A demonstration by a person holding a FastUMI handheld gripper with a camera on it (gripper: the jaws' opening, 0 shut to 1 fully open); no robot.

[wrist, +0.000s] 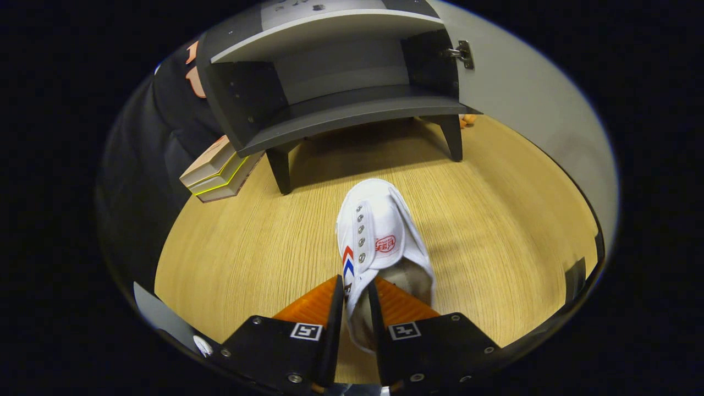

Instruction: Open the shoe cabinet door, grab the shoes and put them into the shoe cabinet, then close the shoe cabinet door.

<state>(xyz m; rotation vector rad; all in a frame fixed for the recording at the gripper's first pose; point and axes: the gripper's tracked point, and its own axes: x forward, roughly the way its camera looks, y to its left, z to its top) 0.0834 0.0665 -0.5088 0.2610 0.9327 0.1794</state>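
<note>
Gripper point(356, 294) clamping shoe point(379, 231) above wooden floor point(495, 231)

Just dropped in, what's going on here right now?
The hand-held gripper has its two fingers closed on the side wall of a white shoe at the heel opening, one finger outside and one inside. The shoe points toward the shoe cabinet, which stands just beyond it on the wooden floor. The cabinet door is already swung open and the visible shelf holds no shoe yet. A stack of boxes sits beside the cabinet's leg.
</note>
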